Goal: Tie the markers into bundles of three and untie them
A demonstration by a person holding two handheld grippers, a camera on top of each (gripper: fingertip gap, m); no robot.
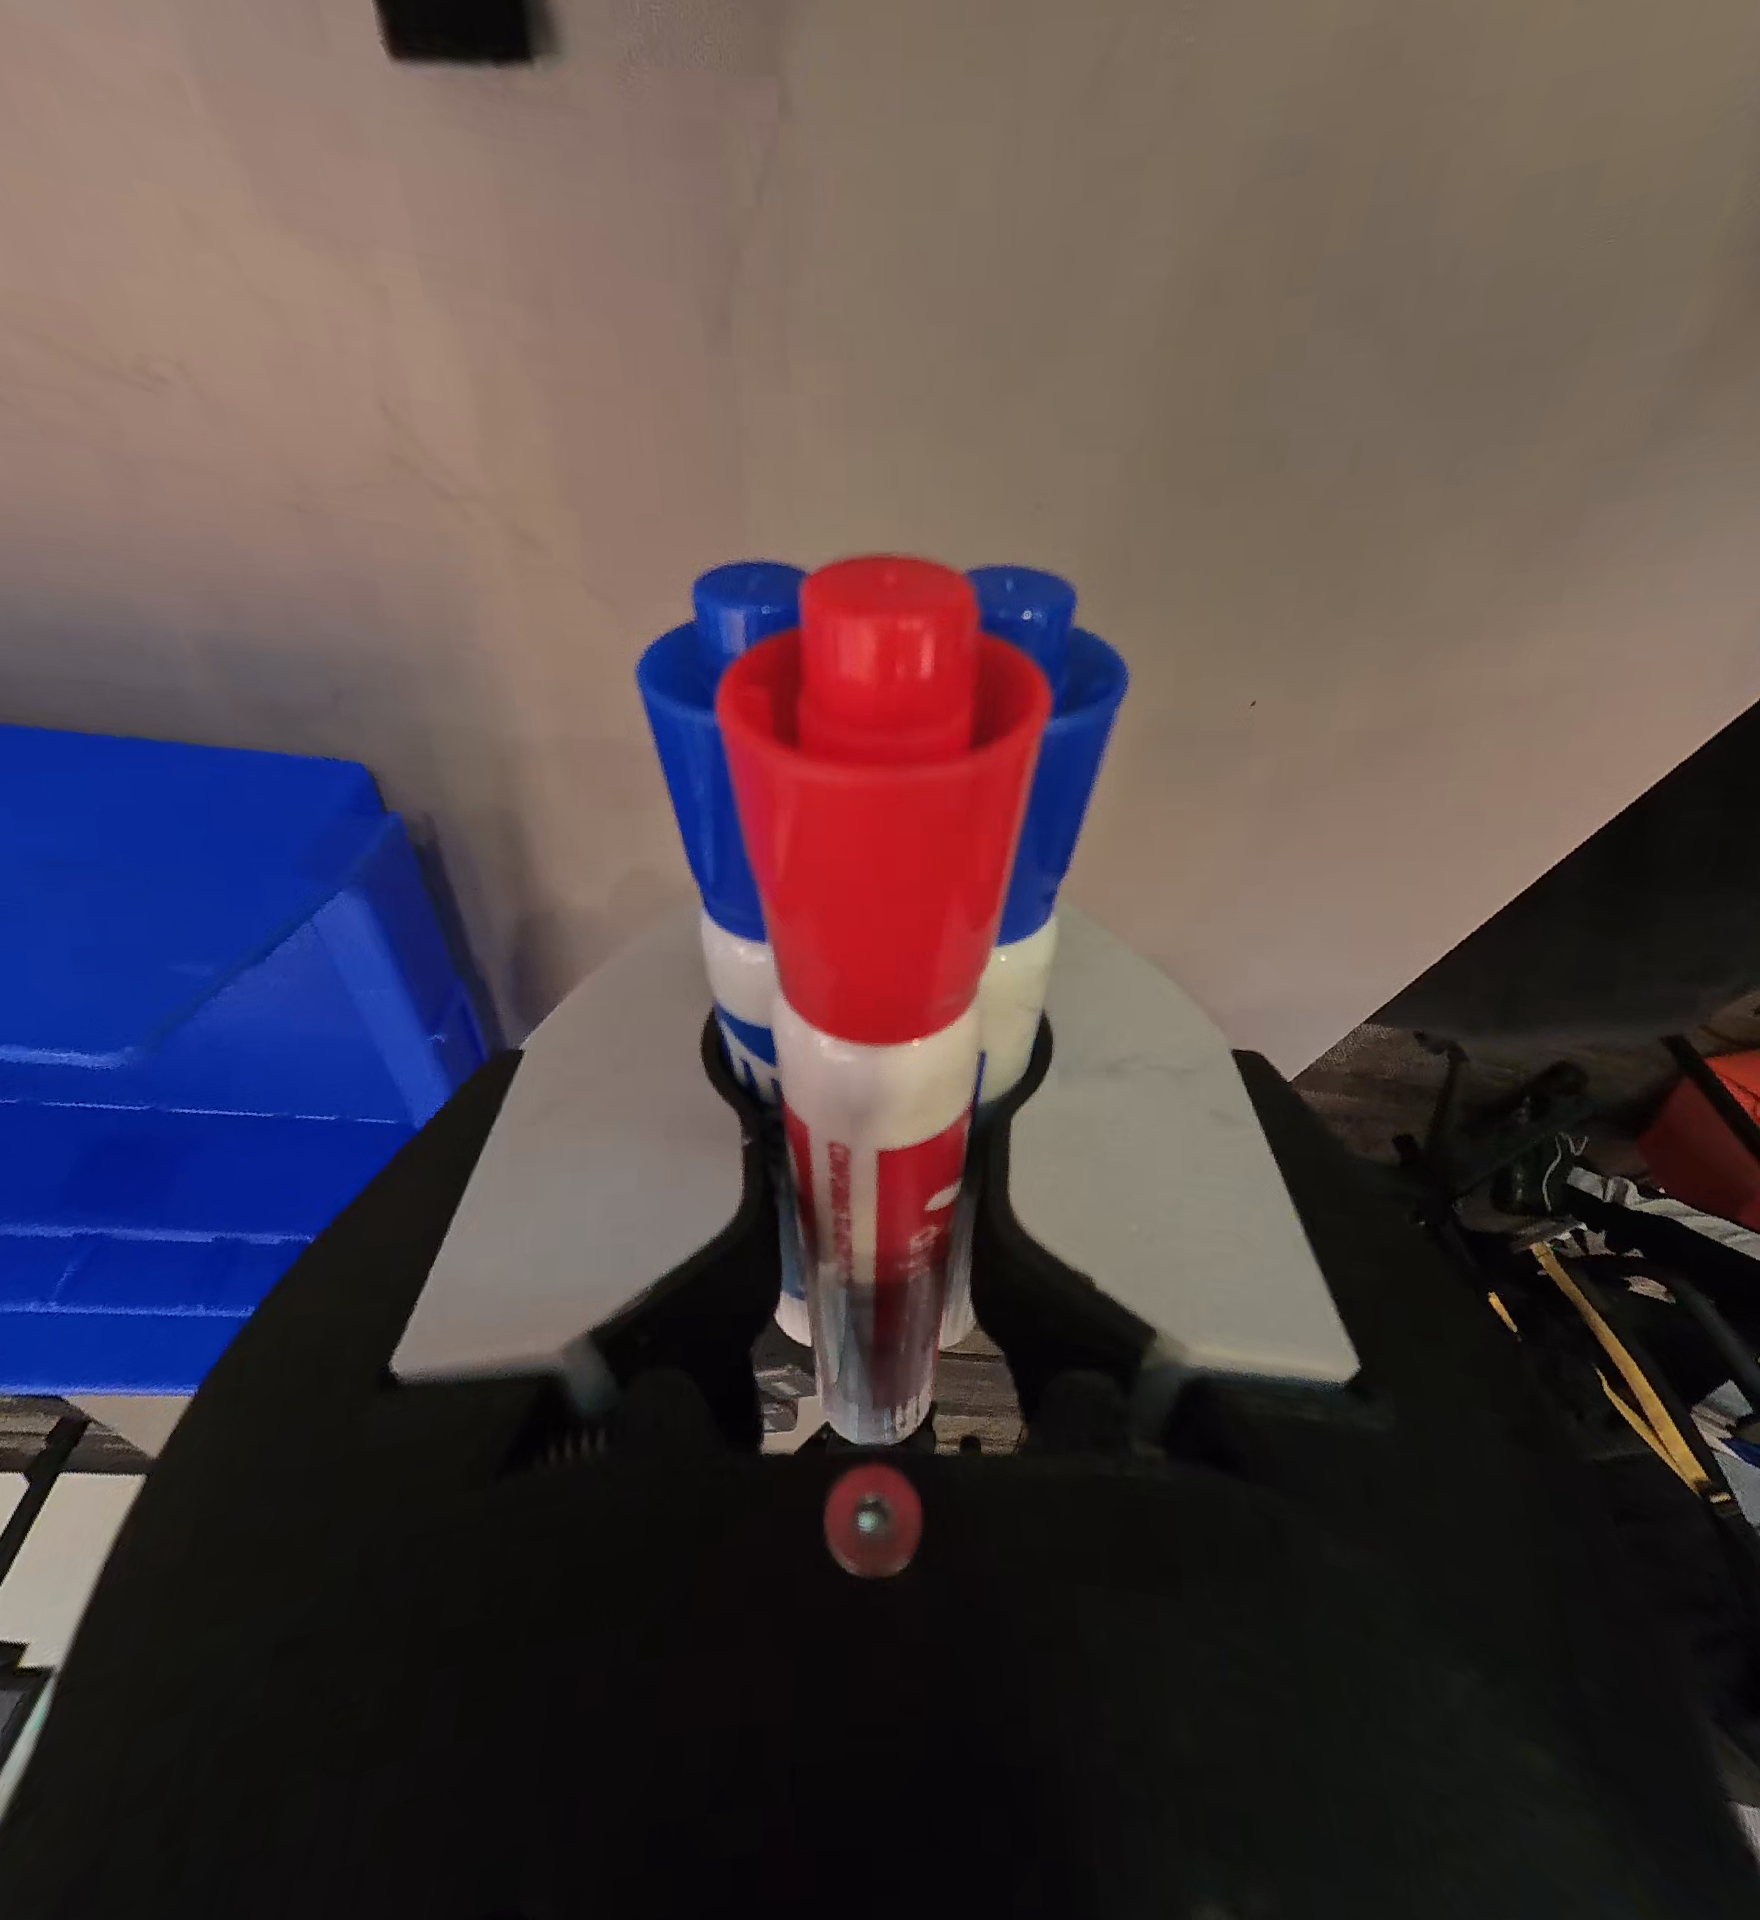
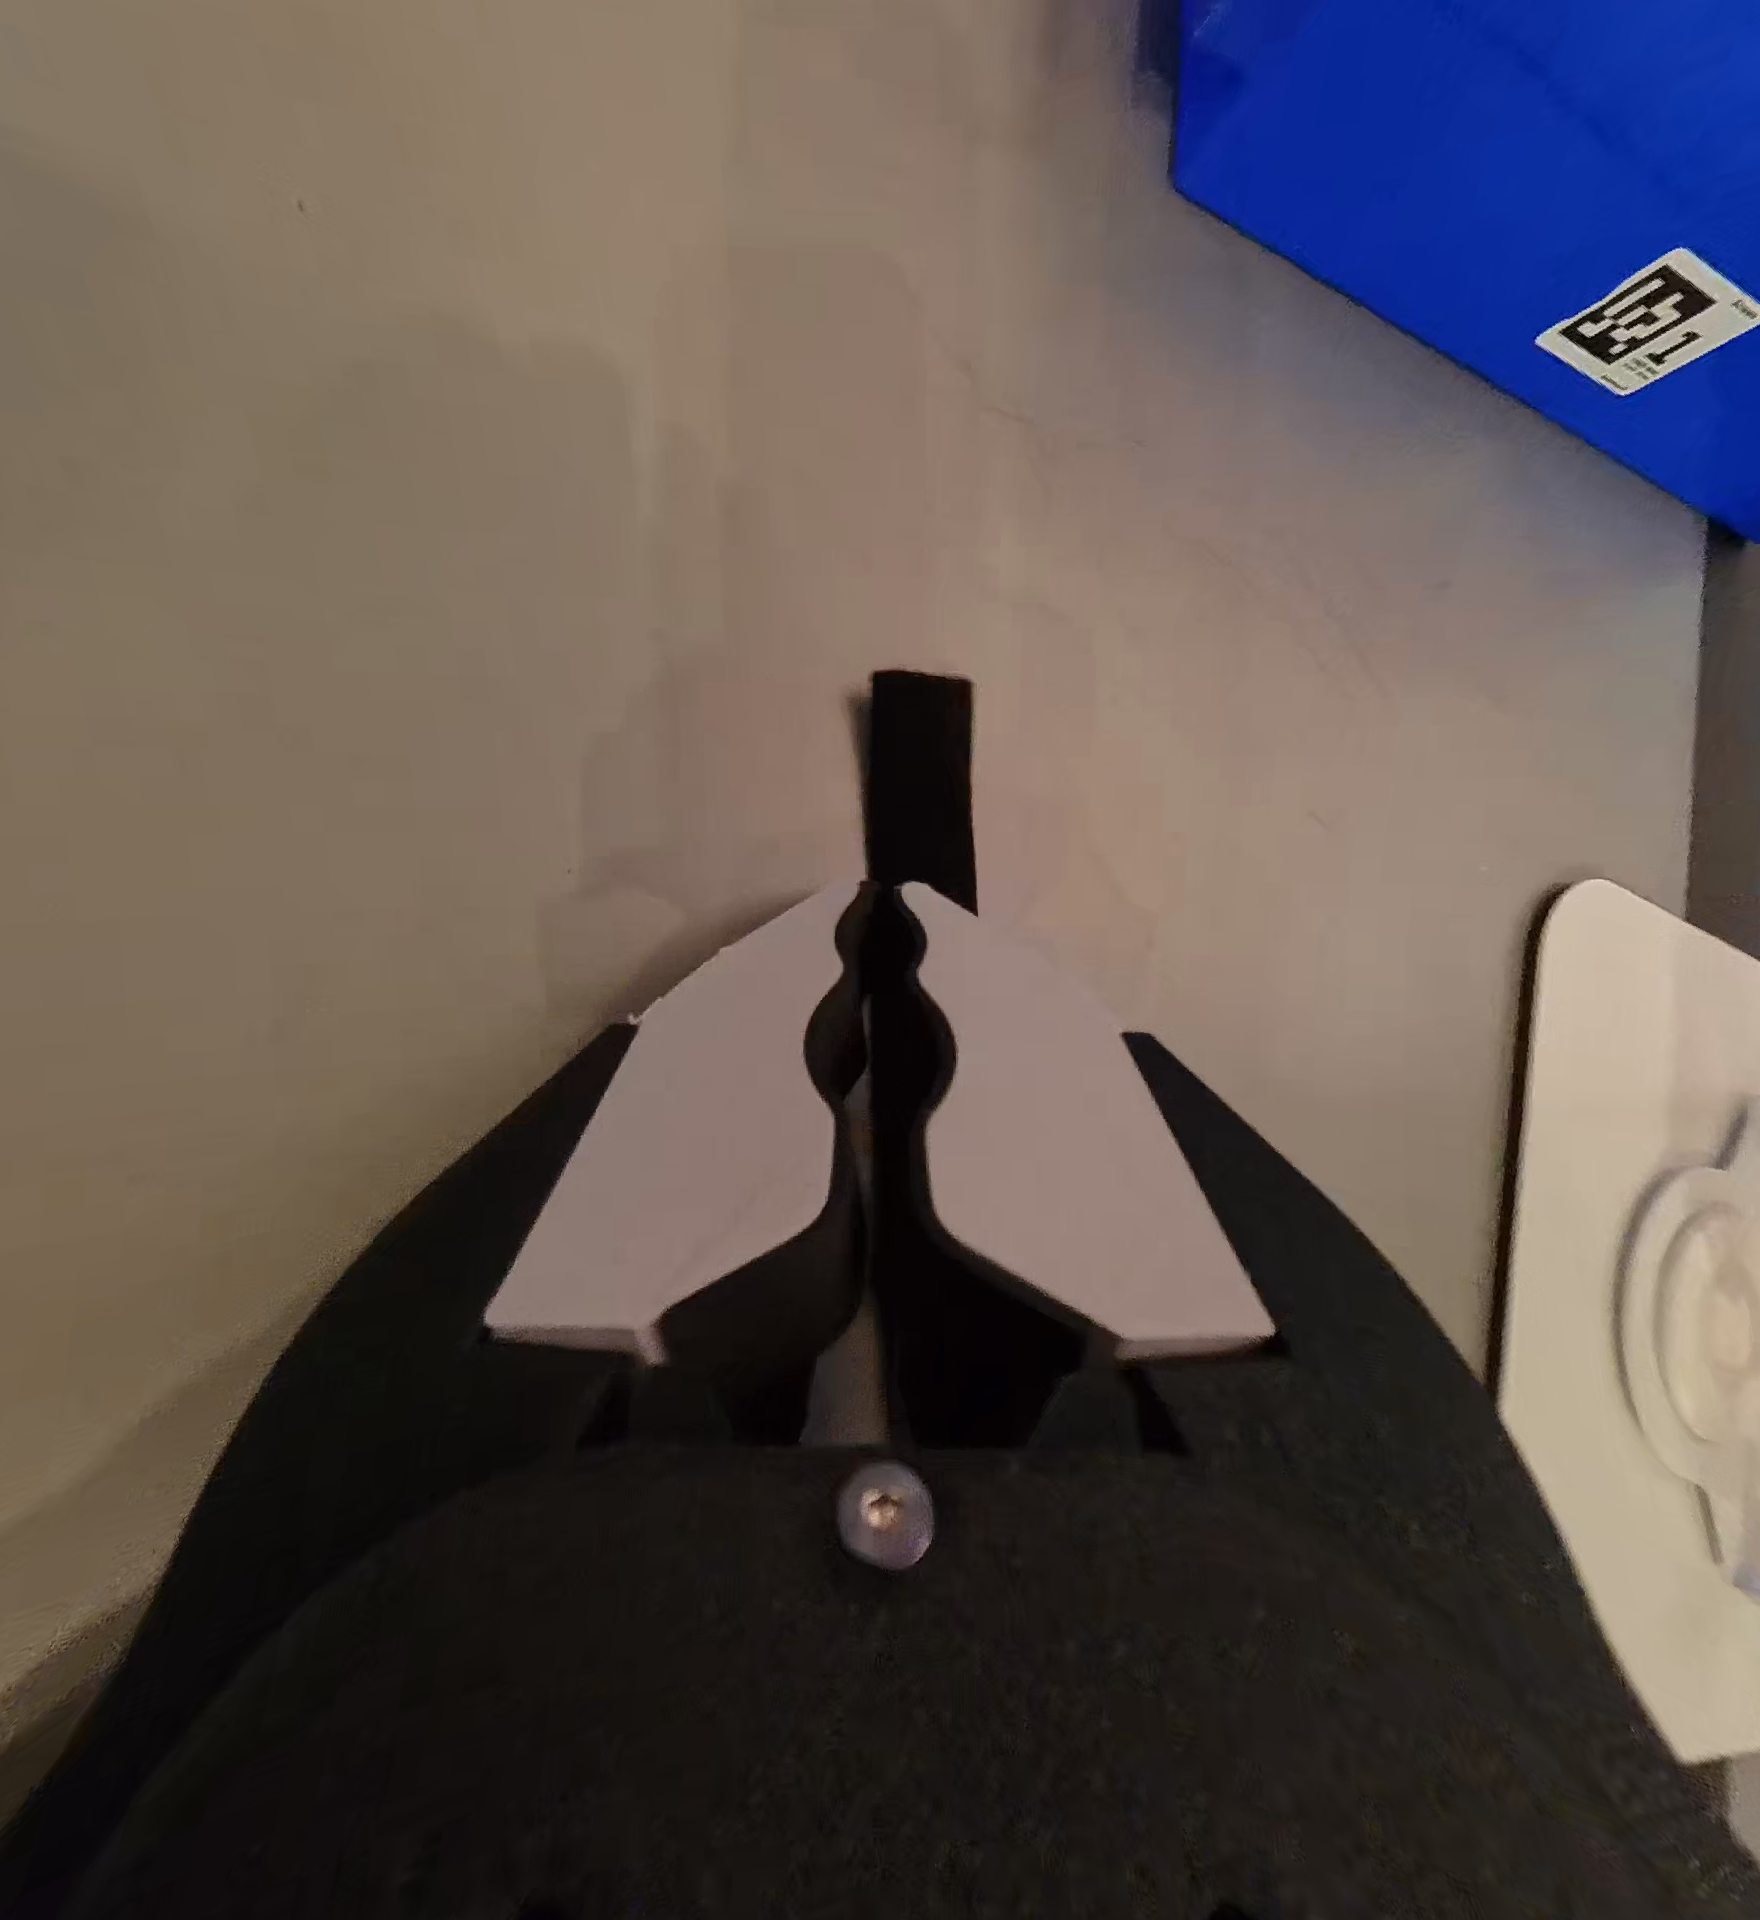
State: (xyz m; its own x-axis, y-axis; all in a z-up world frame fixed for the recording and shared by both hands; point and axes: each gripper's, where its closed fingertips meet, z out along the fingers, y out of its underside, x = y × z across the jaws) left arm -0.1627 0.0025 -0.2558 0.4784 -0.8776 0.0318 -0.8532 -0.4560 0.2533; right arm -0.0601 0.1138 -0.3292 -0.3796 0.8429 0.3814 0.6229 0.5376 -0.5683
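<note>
In the left wrist view my left gripper (image 1: 878, 1049) is shut on three markers that point forward along its fingers over the pale table (image 1: 1271, 416). A red-capped marker (image 1: 881, 831) lies on top. Two blue-capped markers, one on the left (image 1: 694, 790) and one on the right (image 1: 1068, 790), sit just behind it. I cannot see a tie around them. In the right wrist view my right gripper (image 2: 881, 896) is shut on a thin black strap (image 2: 920, 769) that sticks out past its fingertips above the table.
A blue bin (image 1: 128, 1039) stands at the left; it also shows at the top right of the right wrist view (image 2: 1478, 208) with a white tag sticker (image 2: 1653, 320). A white plate with a clear fitting (image 2: 1665, 1299) lies right of my right gripper. Clutter (image 1: 1634, 1247) lies beyond the table edge. My right fingertips sit around 20 cm from my left ones.
</note>
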